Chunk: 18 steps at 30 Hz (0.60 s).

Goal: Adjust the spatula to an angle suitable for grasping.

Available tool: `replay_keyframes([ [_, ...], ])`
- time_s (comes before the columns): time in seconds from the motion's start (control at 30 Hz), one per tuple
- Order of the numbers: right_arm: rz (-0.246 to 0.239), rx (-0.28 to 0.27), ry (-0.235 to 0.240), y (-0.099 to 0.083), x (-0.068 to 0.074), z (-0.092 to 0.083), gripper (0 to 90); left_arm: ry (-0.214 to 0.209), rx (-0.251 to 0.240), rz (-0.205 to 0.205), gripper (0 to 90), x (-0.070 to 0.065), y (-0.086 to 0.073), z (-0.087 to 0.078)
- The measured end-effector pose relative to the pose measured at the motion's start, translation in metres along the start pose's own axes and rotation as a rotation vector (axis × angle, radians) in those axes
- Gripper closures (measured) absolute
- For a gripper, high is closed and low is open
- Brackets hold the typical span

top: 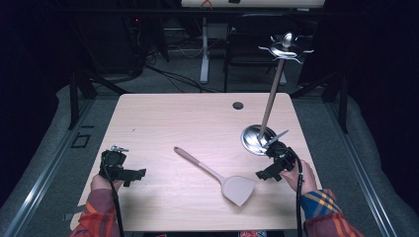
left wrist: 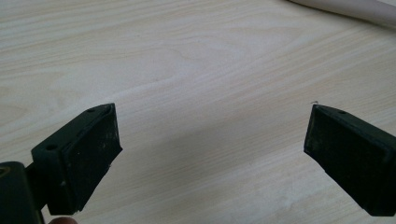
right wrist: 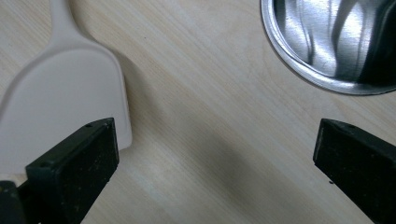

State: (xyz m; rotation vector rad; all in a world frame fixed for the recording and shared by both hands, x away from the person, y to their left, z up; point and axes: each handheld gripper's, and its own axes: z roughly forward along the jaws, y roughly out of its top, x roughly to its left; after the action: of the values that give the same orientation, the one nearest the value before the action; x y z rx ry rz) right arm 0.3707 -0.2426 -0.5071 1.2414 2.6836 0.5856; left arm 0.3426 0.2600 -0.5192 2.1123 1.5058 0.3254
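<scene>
Beige spatula (top: 220, 177) lies flat at the table's (top: 197, 113) centre front, blade toward the right gripper (top: 273, 168), whose jaws stand wide apart and empty just beside it. Left gripper (top: 129, 174), also spread and empty, rests well apart. Hook stand (top: 271, 106) at the right probably awaits the spatula.

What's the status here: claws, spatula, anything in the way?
Left claw open, empty. Right claw open, empty, beside the spatula. Spatula flat on table, untouched. Utensil stand close behind right claw.
</scene>
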Motion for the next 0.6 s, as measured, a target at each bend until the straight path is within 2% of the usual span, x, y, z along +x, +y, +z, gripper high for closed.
replay_keyframes([
  [0.17, -0.013, 0.009, 0.003, 0.002, 0.000, 0.001, 0.0, -0.003, 0.002, 0.003, 3.4, -0.001, 0.000, 0.000],
  [0.23, 0.027, -0.044, 0.003, 0.001, 0.004, 0.007, 0.0, -0.006, 0.001, 0.002, 3.4, 0.000, 0.000, 0.000],
  [0.27, -0.012, 0.010, 0.007, 0.004, 0.002, 0.004, 0.0, -0.005, -0.002, -0.002, 3.4, 0.000, 0.000, 0.000],
  [0.37, -0.010, 0.009, 0.020, 0.005, 0.004, 0.007, 0.0, -0.007, 0.005, 0.000, 3.4, 0.000, 0.000, 0.001],
  [0.4, -0.031, 0.030, 0.016, 0.007, 0.004, 0.007, 0.0, -0.010, 0.008, 0.001, 3.4, 0.000, 0.000, 0.002],
  [0.47, -0.022, 0.018, 0.022, 0.007, 0.005, 0.009, 0.0, -0.010, 0.007, 0.001, 3.4, 0.000, 0.000, 0.002],
  [0.53, -0.044, 0.028, 0.028, 0.009, 0.007, 0.010, 0.0, -0.008, 0.004, -0.001, 3.4, 0.000, 0.000, 0.001],
  [0.6, -0.045, 0.026, 0.027, 0.009, 0.008, 0.010, 0.0, -0.008, 0.007, 0.005, 3.4, 0.000, 0.000, 0.001],
])
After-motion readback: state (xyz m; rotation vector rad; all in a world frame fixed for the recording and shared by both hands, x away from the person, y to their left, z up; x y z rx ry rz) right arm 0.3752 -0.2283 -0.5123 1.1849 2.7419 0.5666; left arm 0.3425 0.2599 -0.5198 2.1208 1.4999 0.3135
